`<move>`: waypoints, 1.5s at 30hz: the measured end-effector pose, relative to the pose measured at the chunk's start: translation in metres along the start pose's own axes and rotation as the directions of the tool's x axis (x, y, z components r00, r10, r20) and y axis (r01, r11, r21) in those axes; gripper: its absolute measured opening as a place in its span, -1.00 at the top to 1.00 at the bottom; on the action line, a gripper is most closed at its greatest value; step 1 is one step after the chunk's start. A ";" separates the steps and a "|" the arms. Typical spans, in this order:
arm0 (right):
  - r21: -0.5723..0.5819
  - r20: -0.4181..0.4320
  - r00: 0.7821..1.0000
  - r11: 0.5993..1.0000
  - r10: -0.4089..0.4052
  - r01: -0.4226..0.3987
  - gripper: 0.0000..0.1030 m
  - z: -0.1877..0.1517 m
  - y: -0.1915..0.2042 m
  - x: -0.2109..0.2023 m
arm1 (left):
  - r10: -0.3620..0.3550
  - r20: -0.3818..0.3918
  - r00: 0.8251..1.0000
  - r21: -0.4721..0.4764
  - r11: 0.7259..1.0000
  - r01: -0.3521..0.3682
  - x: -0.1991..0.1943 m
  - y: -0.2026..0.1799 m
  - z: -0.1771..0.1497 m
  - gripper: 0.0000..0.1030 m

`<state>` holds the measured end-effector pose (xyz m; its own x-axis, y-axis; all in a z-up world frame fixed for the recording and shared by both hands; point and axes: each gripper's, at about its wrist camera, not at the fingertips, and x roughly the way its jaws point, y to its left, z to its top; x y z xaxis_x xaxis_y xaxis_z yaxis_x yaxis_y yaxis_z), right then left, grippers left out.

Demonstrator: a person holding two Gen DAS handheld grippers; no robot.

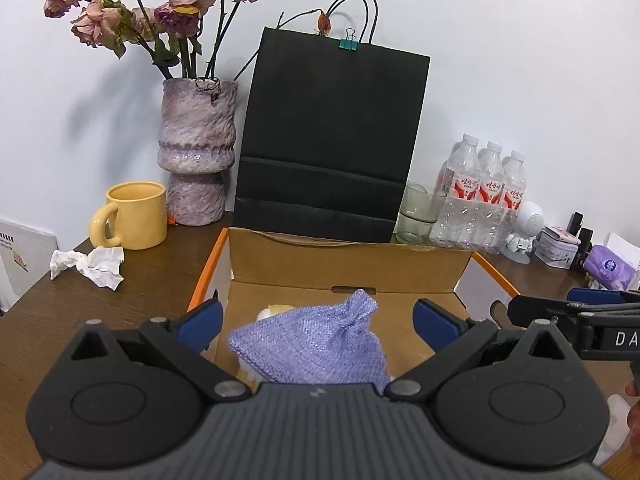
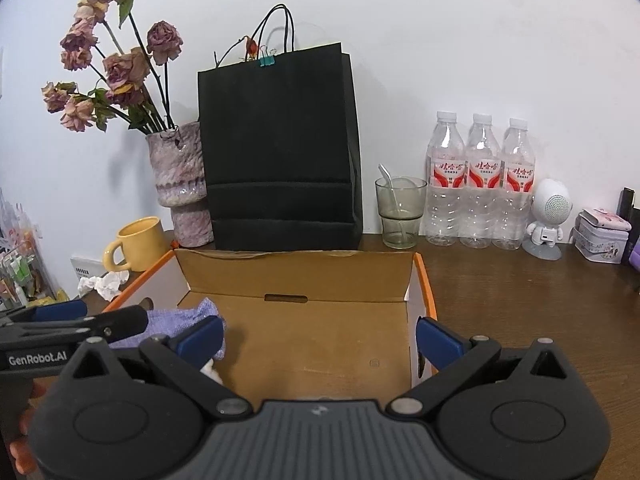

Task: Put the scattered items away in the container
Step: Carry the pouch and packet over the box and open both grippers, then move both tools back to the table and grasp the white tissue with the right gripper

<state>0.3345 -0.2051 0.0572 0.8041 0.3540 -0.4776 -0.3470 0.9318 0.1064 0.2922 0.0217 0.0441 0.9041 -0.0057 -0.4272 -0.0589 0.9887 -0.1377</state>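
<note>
An open cardboard box (image 1: 344, 268) with orange edges stands on the brown table; it also shows in the right wrist view (image 2: 296, 272). A purple drawstring pouch (image 1: 316, 344) lies inside it on top of a yellow and white item (image 1: 269, 313). My left gripper (image 1: 318, 326) is open above the pouch, its blue pads spread to either side and not touching it. My right gripper (image 2: 320, 338) is open and empty over the bare right part of the box floor. The pouch (image 2: 176, 320) is at the box's left there, partly hidden by the left gripper's arm.
Crumpled white tissue (image 1: 90, 266) lies on the table left of the box, near a yellow mug (image 1: 134, 216). Behind the box stand a vase of dried roses (image 1: 196, 152), a black paper bag (image 1: 332, 140), a glass (image 2: 400, 212), three water bottles (image 2: 480, 184) and small items (image 2: 600, 234).
</note>
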 end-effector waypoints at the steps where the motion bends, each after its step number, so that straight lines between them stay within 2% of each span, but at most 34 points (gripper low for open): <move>1: -0.001 -0.002 1.000 1.000 -0.001 0.001 -1.00 0.000 0.000 0.000 | 0.000 -0.002 1.000 0.000 1.000 0.000 0.001 0.000 0.000 -1.00; 16: -0.011 -0.002 1.000 1.000 0.010 -0.010 -1.00 -0.001 0.004 -0.001 | 0.002 -0.005 1.000 0.006 1.000 -0.002 -0.002 -0.003 -0.001 -1.00; 22: 0.060 0.069 0.998 0.998 0.010 -0.014 -1.00 0.003 -0.003 -0.023 | -0.018 0.033 0.999 -0.002 1.000 0.018 -0.025 -0.003 0.004 -1.00; 25: 0.059 0.098 0.995 0.998 0.025 -0.031 -1.00 0.000 -0.002 -0.043 | -0.029 0.063 0.998 -0.020 0.999 0.030 -0.044 0.000 0.002 -1.00; 35: 0.047 0.078 0.997 0.999 0.017 -0.020 -1.00 -0.041 0.008 -0.097 | -0.046 0.038 0.998 0.000 0.999 0.046 -0.095 0.006 -0.027 -1.00; 45: 0.047 0.027 1.000 0.999 0.007 -0.008 -1.00 -0.088 0.010 -0.136 | -0.017 -0.004 1.000 -0.014 1.000 0.017 -0.137 0.027 -0.058 -1.00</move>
<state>0.1794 -0.2514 0.0469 0.8146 0.3622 -0.4531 -0.3303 0.9317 0.1509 0.1423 0.0408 0.0467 0.9032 -0.0228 -0.4285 -0.0499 0.9863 -0.1575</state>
